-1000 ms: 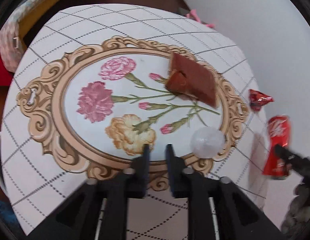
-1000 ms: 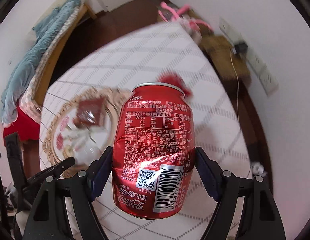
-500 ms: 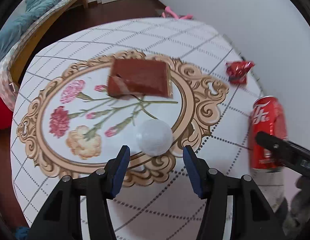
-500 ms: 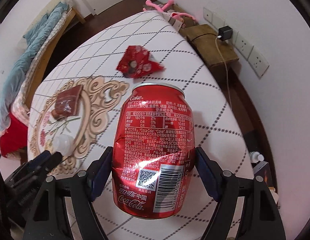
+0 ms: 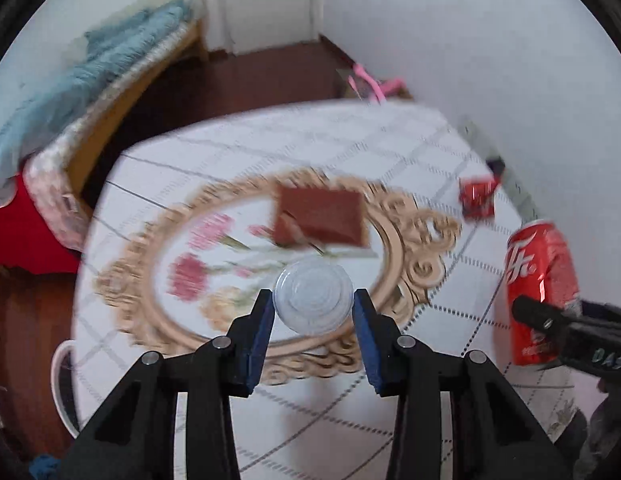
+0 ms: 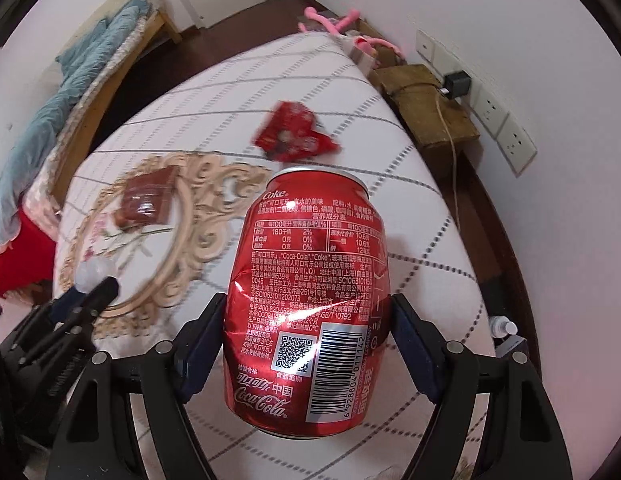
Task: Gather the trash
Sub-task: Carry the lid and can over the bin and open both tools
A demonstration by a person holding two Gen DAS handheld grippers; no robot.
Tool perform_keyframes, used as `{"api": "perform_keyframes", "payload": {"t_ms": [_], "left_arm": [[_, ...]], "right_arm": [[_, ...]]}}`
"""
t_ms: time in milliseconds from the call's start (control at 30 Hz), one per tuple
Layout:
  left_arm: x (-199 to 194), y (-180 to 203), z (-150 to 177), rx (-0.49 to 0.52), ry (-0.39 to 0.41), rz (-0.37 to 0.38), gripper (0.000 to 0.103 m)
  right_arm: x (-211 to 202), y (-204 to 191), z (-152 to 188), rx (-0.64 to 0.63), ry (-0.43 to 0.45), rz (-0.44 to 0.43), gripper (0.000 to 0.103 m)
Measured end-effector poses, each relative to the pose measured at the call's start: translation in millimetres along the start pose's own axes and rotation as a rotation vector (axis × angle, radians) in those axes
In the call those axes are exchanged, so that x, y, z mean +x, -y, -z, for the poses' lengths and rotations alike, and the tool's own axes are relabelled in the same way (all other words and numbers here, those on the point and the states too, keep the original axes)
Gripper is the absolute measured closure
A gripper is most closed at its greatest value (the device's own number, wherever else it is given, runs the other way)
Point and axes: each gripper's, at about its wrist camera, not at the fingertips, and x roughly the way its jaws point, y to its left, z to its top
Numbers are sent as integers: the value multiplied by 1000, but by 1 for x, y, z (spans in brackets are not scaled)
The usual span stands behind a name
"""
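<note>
Left gripper (image 5: 313,316) jaws just closed on cup (image 5: 313,297) | right gripper (image 6: 306,344) jaws clamp can (image 6: 306,304) | you hold both clear of tabletop (image 5: 350,140), ready for binning

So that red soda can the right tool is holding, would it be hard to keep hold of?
Probably not. The red can is dented in at its left side, so it is likely empty, light and easily crushed further. Its skin is glossy, which may make it slippery, though the right tool clamps it on both sides. Laid on its side, it would probably roll.
</note>
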Motion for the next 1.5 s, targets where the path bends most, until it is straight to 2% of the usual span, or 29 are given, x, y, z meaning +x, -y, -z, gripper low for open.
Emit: {"api": "perform_keyframes", "payload": {"t_ms": [100,300,433,600,767,1000,1133,1200,1333,1400,1467,1500], "left_arm": [[-43,-29,-7,-33,71,-33,67],[-114,-106,-6,-122,168,-100,67],[-150,-166,10,-192,201,-162,67],[-170,-237,40,-287,199,-229,67],[-160,-326,92,-444,107,-246,67],[-94,-438,178,-671,-99,-195,66],[-55,-475,206,-752,-193,-147,66],[-34,-493,219,-787,-235,-111,66],[-10,-513,226,-825,-274,-99,65],[-14,-517,234,-837,-282,-101,60],[-15,-523,238,-862,-276,-103,39],[-17,-526,239,-873,-271,-109,34]], "right_arm": [[-18,-23,-1,-37,24,-43,22],[-59,-93,-3,-124,70,-188,22],[-76,-157,5,-199,71,-292,22],[-74,-248,30,-319,28,-397,22],[-29,-351,78,-438,-92,-449,22],[76,-453,146,-534,-303,-413,22],[139,-496,168,-560,-404,-361,22],[161,-514,174,-579,-432,-338,22],[203,-548,181,-606,-465,-292,22],[224,-564,180,-619,-482,-265,21],[238,-575,179,-625,-504,-252,21],[246,-581,179,-626,-515,-240,21]]}}
